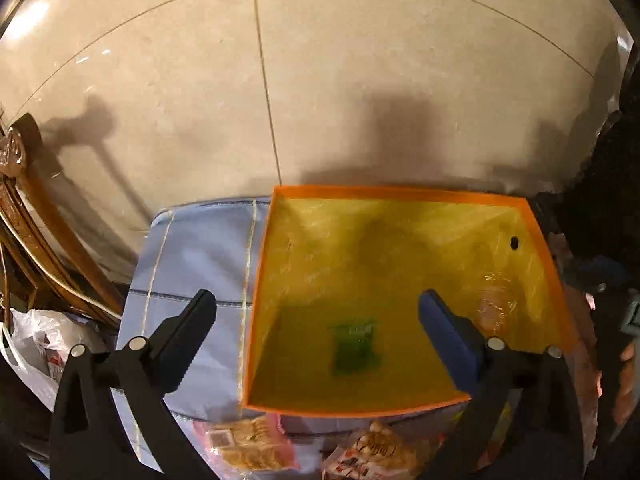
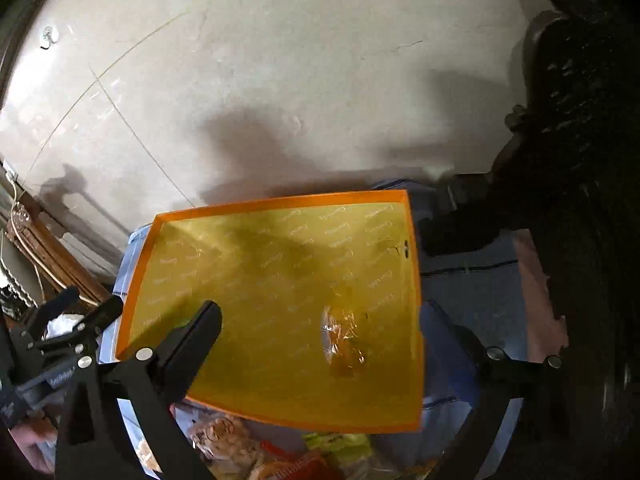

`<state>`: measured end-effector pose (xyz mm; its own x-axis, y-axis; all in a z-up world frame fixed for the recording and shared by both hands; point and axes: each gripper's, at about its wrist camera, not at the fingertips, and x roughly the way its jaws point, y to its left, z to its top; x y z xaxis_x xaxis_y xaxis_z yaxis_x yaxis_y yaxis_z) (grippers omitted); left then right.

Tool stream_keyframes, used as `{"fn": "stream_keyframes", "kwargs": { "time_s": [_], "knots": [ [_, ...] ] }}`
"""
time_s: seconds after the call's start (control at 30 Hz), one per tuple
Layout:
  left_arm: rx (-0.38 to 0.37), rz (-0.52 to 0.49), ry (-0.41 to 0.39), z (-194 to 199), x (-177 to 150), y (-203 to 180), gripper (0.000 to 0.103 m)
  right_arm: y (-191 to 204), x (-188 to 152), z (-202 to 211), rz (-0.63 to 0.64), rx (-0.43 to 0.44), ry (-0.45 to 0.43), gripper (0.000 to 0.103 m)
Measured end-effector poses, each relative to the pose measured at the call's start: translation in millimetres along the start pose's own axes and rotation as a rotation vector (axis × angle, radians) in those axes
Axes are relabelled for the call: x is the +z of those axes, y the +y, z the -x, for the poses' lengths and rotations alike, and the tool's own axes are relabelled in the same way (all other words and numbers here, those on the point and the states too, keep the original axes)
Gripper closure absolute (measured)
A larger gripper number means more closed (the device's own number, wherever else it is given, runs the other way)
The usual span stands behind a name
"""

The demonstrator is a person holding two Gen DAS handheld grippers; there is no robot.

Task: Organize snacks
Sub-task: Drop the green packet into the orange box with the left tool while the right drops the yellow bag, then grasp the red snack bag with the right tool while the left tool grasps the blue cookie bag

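Both tongs, left (image 1: 316,330) and right (image 2: 320,332), spread, nothing pinched. Orange box (image 1: 400,192) on blue cloth (image 1: 200,248) holds green packet (image 1: 354,346) and clear-wrapped snack (image 2: 342,340). More snacks (image 1: 248,446) lie before box.

Ahead of the gripper (image 1: 316,340), the box (image 1: 400,192) looks like glossy orange card or plastic, lying on soft blue cloth (image 1: 200,248). Crinkly clear-plastic snack packs (image 1: 248,448) shine below. Beyond, polished stone tiles (image 1: 360,60); varnished wood (image 1: 48,216) to the left.
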<state>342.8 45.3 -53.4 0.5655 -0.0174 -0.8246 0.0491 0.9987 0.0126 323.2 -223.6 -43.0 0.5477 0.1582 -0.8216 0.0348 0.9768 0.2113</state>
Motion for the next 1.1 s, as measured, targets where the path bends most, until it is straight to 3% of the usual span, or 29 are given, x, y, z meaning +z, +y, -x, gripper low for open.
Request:
{"fn": "stream_keyframes", "kwargs": {
  "time_s": [0.13,0.23,0.33,0.43,0.6,0.7,0.83,0.93,1.0,1.1],
  "knots": [
    [-0.021,0.028,0.015,13,-20,16,0.004,-2,-44,23,0.066,-0.005,0.015,0.004],
    [-0.035,-0.030,0.000,34,-54,17,0.004,7,-99,23,0.166,0.014,0.075,0.004],
    [-0.022,-0.090,0.017,45,-91,16,0.004,19,-160,-3,0.261,0.034,0.173,0.004],
    [-0.023,-0.108,0.063,52,-126,22,0.004,22,-195,-34,0.276,0.071,0.214,0.004],
    [-0.033,-0.087,0.110,66,-177,33,0.004,-11,-193,-42,0.082,0.188,0.156,0.004],
    [-0.043,-0.075,0.144,72,-207,36,0.004,-27,-192,-44,0.092,0.058,0.117,0.004],
    [-0.041,-0.092,0.194,68,-230,34,0.004,-22,-200,-50,0.091,0.164,0.183,0.004],
    [-0.018,-0.104,0.218,62,-235,31,0.004,-21,-201,-54,0.078,0.142,0.131,0.004],
    [-0.014,-0.115,0.211,60,-233,27,0.004,-30,-202,-53,0.014,0.116,0.141,0.029],
    [-0.034,-0.125,0.198,58,-228,19,0.004,-34,-205,-44,0.019,0.144,0.156,0.033]
  ]
}}
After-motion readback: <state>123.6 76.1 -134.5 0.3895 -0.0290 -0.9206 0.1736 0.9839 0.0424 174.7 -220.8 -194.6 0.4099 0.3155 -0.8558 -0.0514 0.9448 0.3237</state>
